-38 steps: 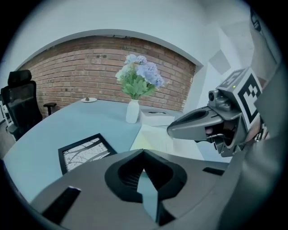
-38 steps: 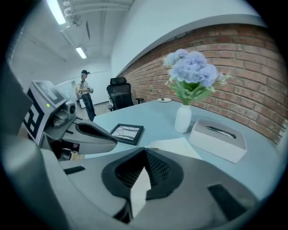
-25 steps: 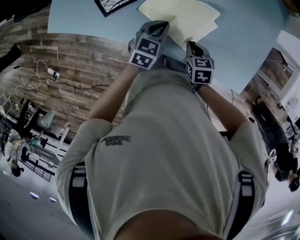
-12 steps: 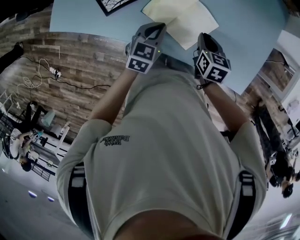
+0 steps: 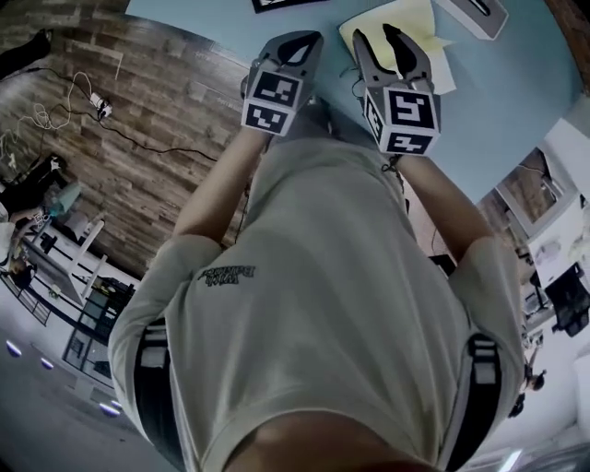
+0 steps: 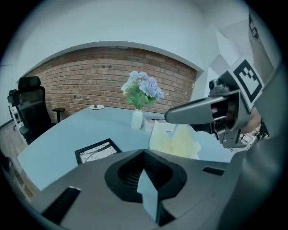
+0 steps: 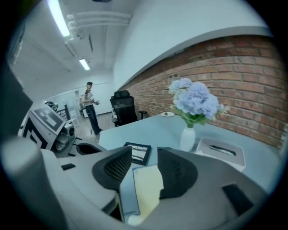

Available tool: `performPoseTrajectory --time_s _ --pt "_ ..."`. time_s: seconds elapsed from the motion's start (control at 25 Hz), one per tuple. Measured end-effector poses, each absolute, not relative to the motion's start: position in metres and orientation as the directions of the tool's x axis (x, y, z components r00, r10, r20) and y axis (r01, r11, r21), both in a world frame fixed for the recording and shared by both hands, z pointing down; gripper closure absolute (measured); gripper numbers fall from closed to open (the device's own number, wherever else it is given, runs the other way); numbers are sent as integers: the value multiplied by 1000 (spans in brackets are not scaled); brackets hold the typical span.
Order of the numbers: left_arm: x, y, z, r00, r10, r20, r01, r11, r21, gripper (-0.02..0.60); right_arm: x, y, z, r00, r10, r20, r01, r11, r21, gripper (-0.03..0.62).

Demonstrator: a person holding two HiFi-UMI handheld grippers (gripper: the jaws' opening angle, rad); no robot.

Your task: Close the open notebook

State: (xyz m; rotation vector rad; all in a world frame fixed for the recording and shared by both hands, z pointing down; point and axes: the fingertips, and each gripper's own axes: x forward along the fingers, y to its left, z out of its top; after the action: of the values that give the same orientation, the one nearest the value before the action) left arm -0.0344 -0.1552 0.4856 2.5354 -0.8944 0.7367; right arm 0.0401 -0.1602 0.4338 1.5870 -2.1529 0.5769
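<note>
The pale yellow notebook point(image 5: 426, 26) lies on the light blue table point(image 5: 516, 101) at the top of the head view, folded to a narrower stack. My right gripper point(image 5: 380, 39) hovers over its near edge. Its jaws are opening and stand wide apart. In the right gripper view point(image 7: 144, 167) the notebook point(image 7: 146, 186) shows through the gap below, untouched. My left gripper point(image 5: 300, 41) is to the left of it, off the notebook, shut with nothing in it. The left gripper view point(image 6: 145, 152) shows the notebook point(image 6: 175, 141) ahead to the right, under a right finger point(image 6: 193, 110).
A black-framed picture point(image 6: 96, 152) lies left of the notebook. Behind it stand a white vase of blue flowers point(image 7: 188, 137) and a grey tissue box point(image 7: 220, 150). A small dish point(image 6: 96, 107) sits far back. An office chair point(image 6: 29, 108) and a standing person point(image 7: 90, 112) are beyond the table.
The right gripper let go, opened its jaws and lifted back from the notebook. The left gripper also drew back. The spread pages now lie as a narrower stack.
</note>
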Motion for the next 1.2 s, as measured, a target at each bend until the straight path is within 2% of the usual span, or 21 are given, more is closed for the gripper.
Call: performPoseTrajectory --time_s 0.2,0.4,0.52,0.76,1.08,1.2 --pt "-45 -167 500 641 -477 601 -687 -706 172 568 4 -197 453 -368 -701 611 -903 427 -54 410" --pt "-44 -169 515 645 -464 607 -689 -698 198 568 -8 -191 498 -349 -557 754 -875 482 -49 411" --pt "-43 -168 519 656 -452 604 -677 -707 206 568 -6 -174 510 -329 -513 793 -873 486 -47 411" --pt "-26 -160 519 698 -387 602 -613 -757 225 566 7 -143 485 -300 -563 770 -898 439 -29 434" --pt "32 -122 517 772 -245 586 -441 -871 218 568 68 -72 476 -186 -603 776 -975 211 -69 434" --pt "50 -94 526 780 -172 601 -377 -897 233 566 93 -43 496 -115 -605 788 -987 156 -24 434"
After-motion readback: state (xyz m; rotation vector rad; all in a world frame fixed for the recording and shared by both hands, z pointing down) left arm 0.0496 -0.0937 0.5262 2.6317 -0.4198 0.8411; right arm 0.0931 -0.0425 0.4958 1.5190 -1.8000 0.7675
